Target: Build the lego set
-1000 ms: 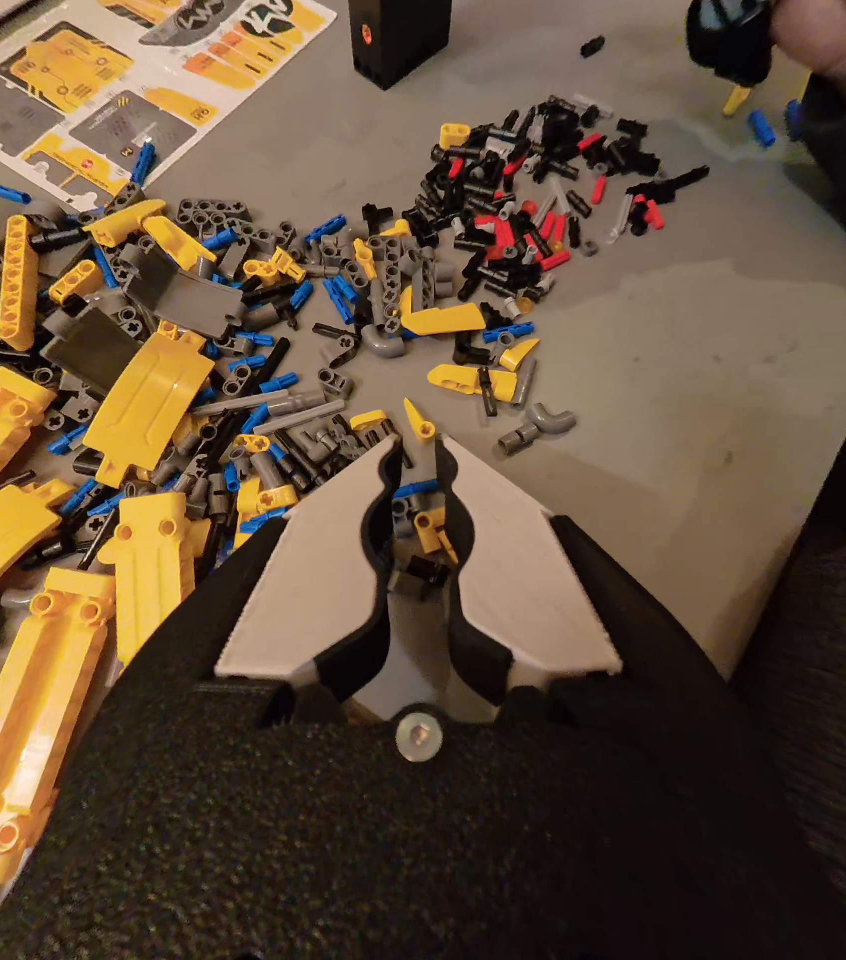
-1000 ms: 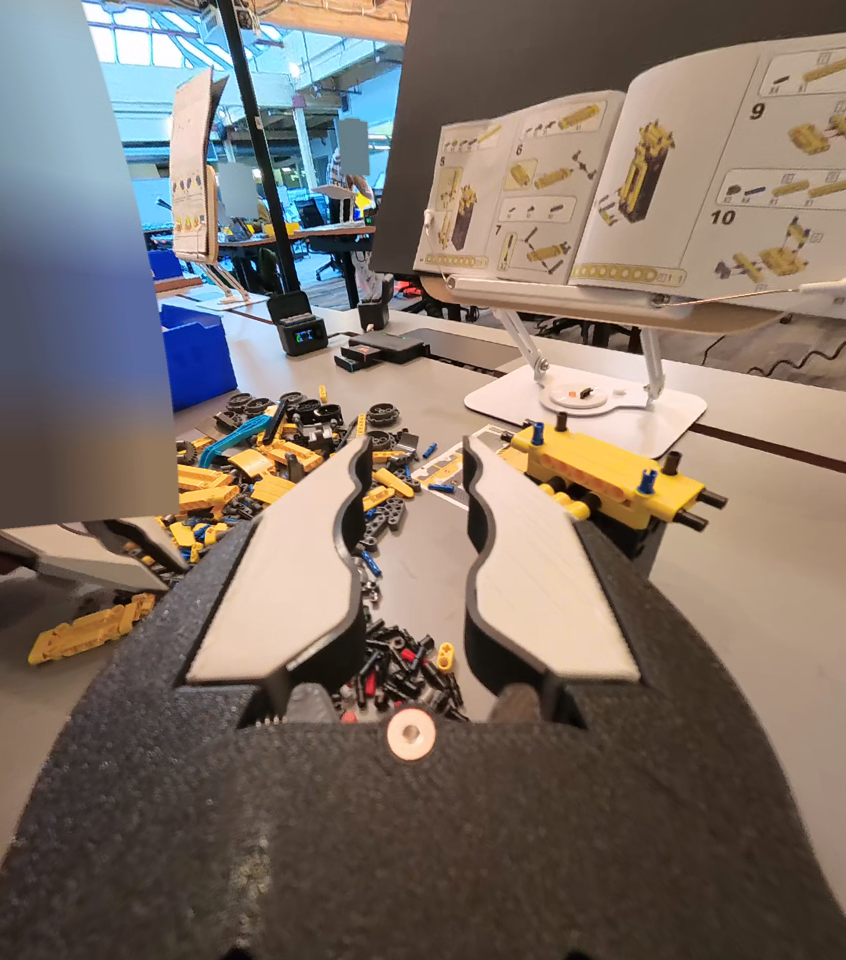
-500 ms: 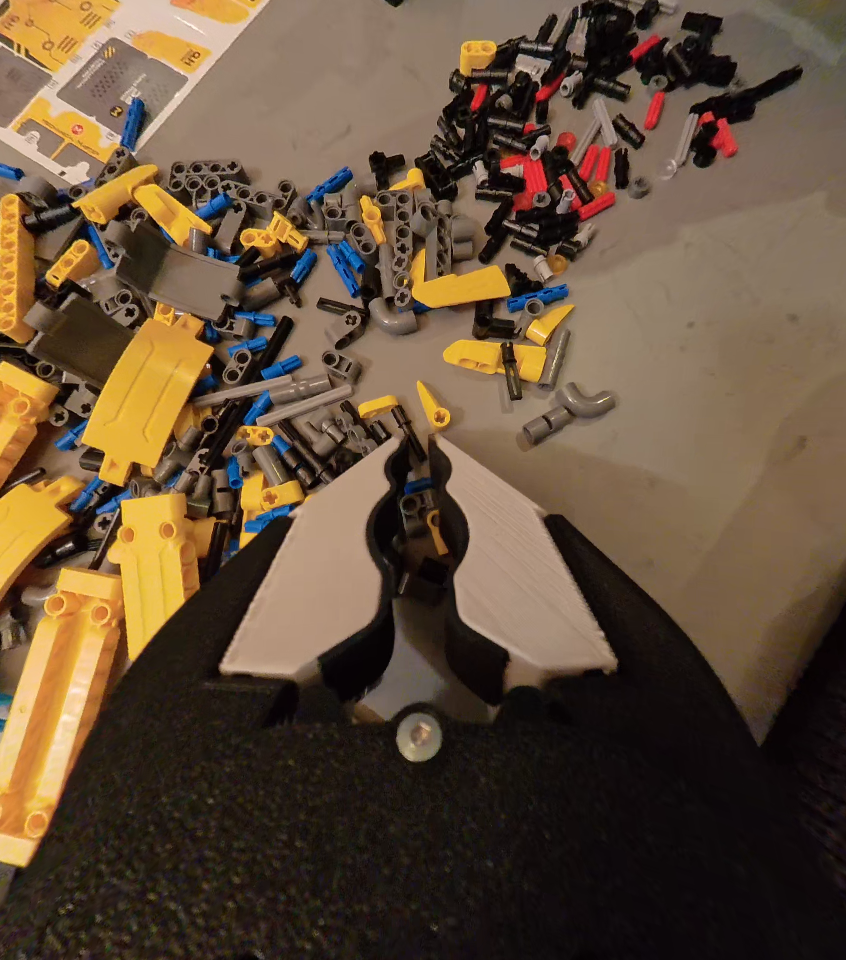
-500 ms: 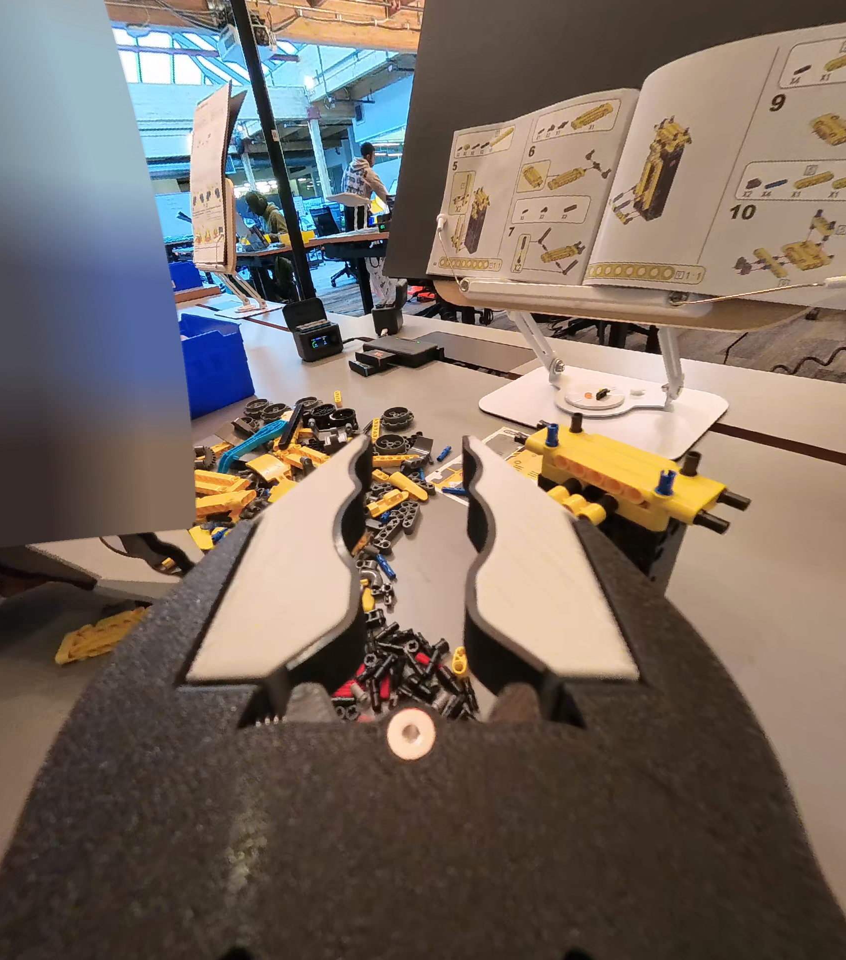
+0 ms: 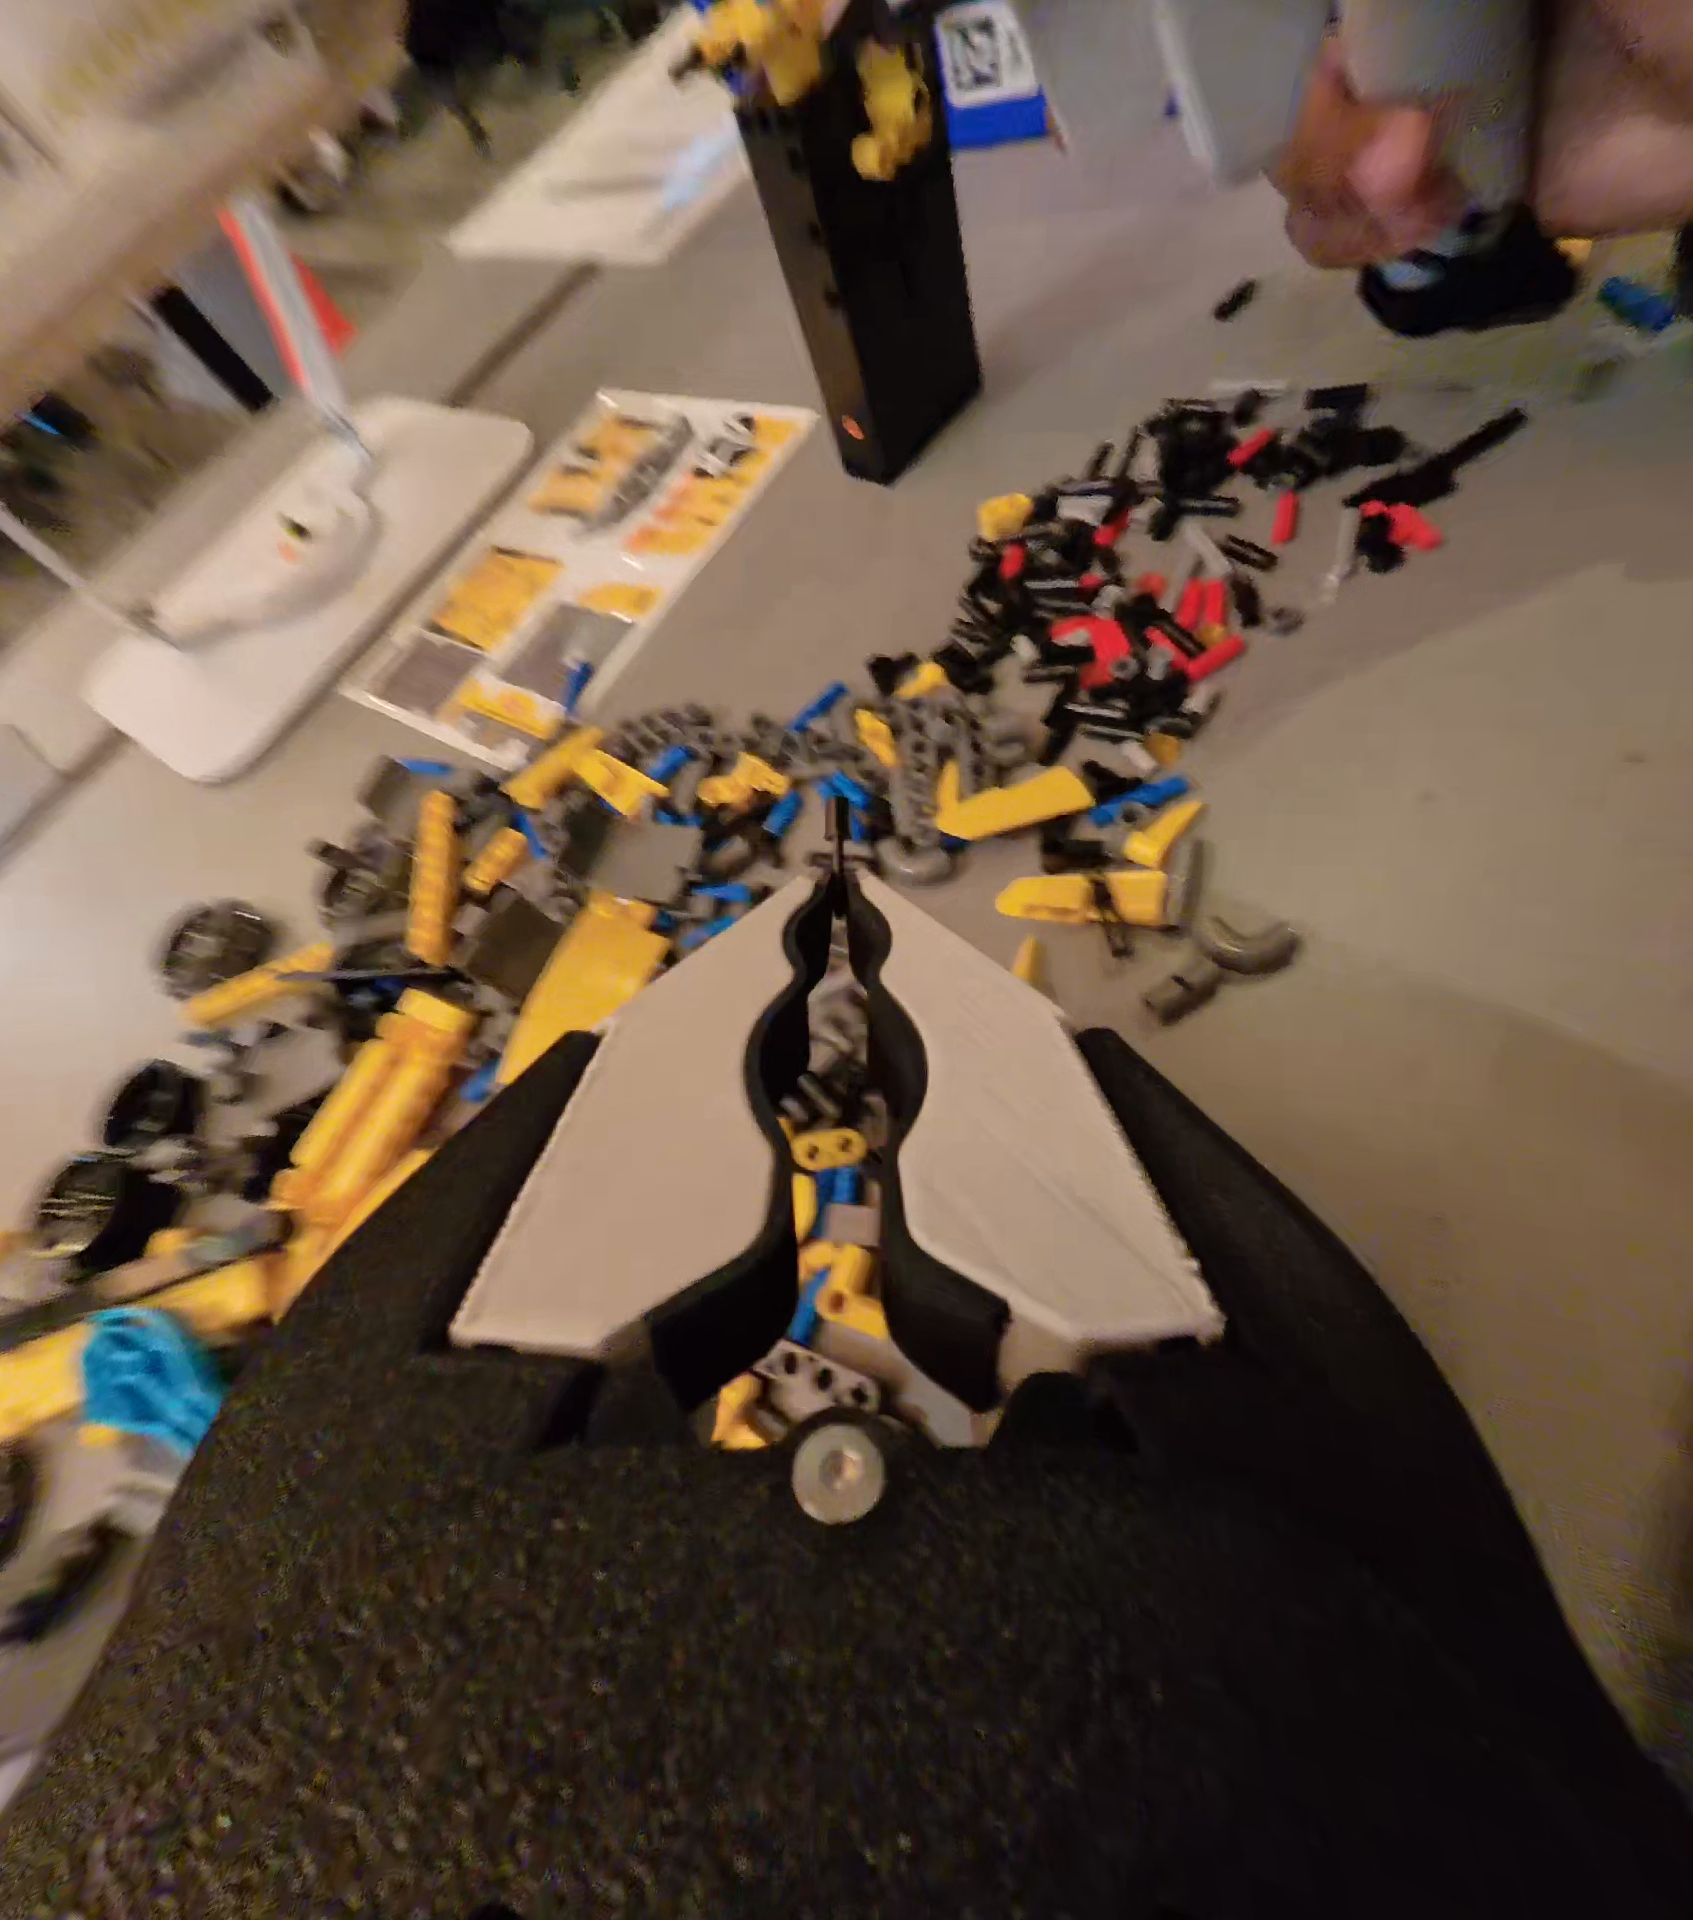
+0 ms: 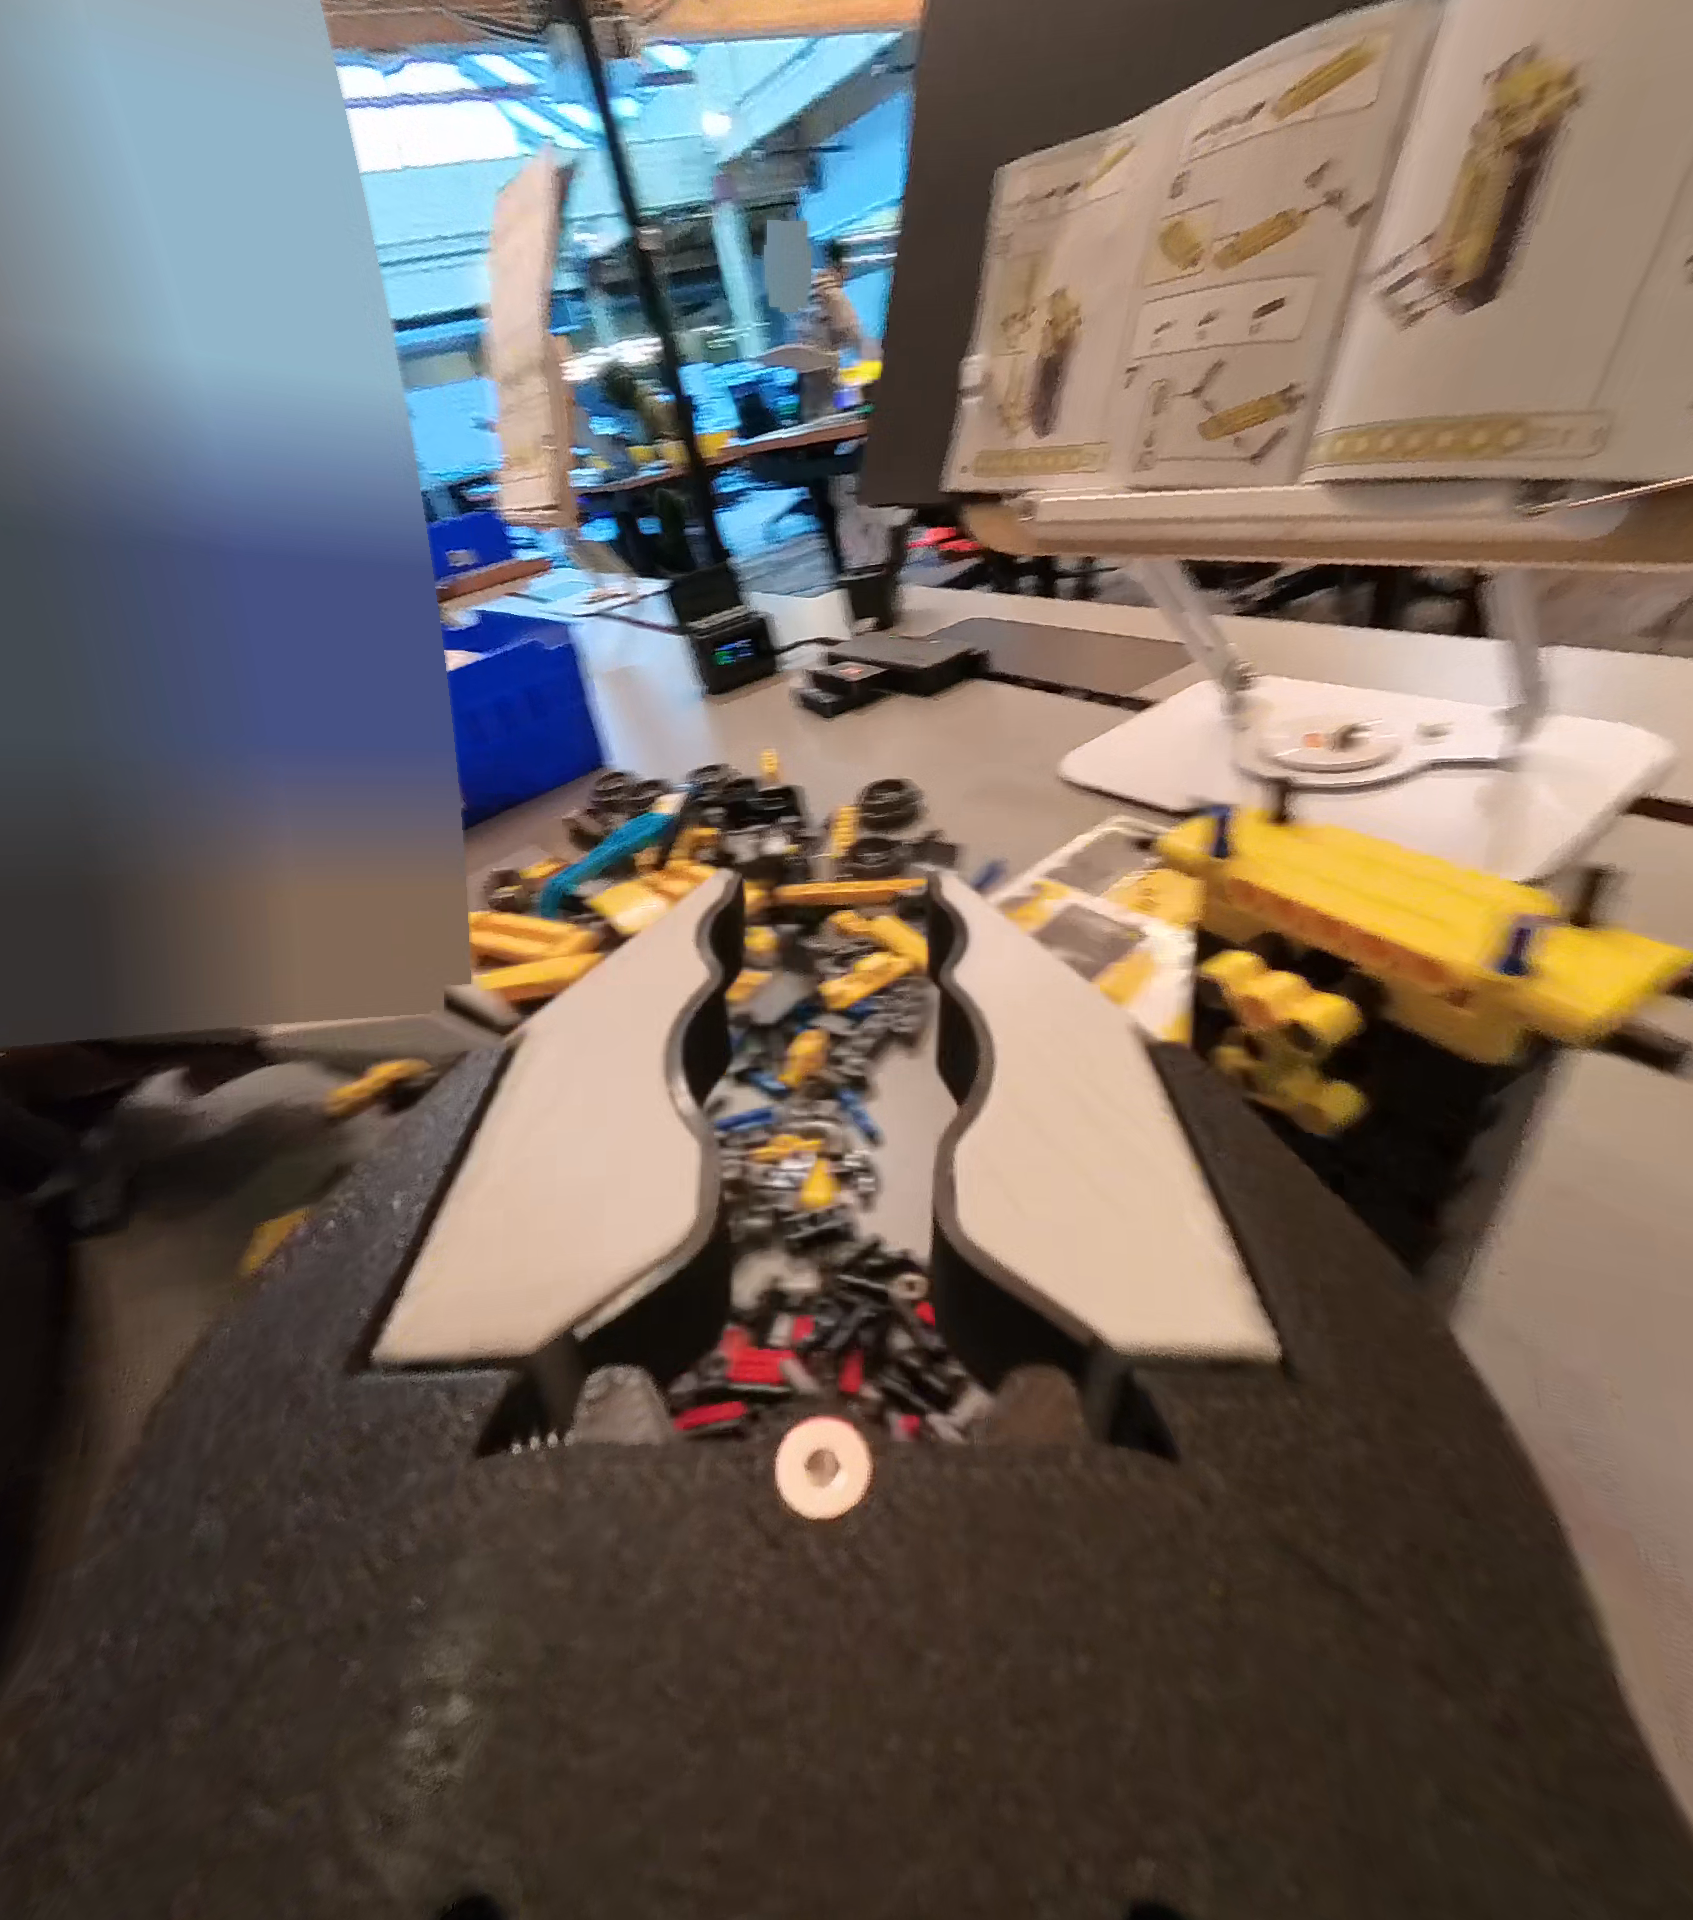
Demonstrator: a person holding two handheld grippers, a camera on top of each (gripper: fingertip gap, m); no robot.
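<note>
My left gripper (image 5: 836, 881) is shut on a thin black pin (image 5: 834, 831) that sticks out past its tips, held above a heap of yellow, grey, blue and black building pieces (image 5: 613, 831). A second heap of black and red small pieces (image 5: 1133, 613) lies farther right. A black block with yellow parts on top (image 5: 863, 260) stands beyond. My right gripper (image 6: 834, 899) is open and empty above the small pieces (image 6: 821, 1340). The yellow and black assembly (image 6: 1382, 935) sits just right of it. The other gripper, in a hand (image 5: 1444, 135), shows at the top right of the left wrist view.
An open instruction booklet (image 6: 1341, 291) rests on a white stand (image 6: 1361, 769) behind the assembly. A sheet with yellow and grey pictures (image 5: 603, 561) lies on the grey table (image 5: 1444, 1039). Black wheels (image 5: 146, 1101) lie at the left. A blue bin (image 6: 520, 707) stands at the far left. The tips of one gripper are about 15 cm away from the tips of the other.
My left gripper closed on the black pin in the heap and lifted it, tilting up so the black block and stand come into view. My right gripper shifted slightly, staying open.
</note>
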